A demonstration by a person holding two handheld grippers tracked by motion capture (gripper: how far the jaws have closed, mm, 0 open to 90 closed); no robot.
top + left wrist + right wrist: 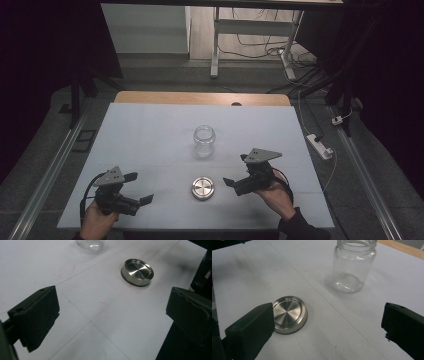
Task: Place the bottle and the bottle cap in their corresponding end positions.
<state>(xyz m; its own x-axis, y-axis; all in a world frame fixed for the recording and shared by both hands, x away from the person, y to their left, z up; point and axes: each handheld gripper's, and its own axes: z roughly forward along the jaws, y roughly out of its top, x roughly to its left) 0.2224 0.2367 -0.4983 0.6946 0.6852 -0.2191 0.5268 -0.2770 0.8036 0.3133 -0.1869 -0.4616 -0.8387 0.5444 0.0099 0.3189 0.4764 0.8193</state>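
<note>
High view: my left gripper point(139, 188) and right gripper point(236, 170) both have jaws spread, nothing between them. Lower centre of frame, between the two, lies the lid point(202, 188): a brushed-metal disc with a dark rim, probably stiff and slick, best pinched across its edge. Above it stands the jar point(204, 141), clear glass, open-mouthed, fragile; I would grip its body gently. Both rest on the white table point(150, 130).

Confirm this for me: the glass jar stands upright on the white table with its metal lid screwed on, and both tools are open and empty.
Wrong about the lid. The metal lid lies flat on the table, apart from the open-mouthed jar, as the high view shows. The rest stands: the left tool and right tool are open and empty.
</note>
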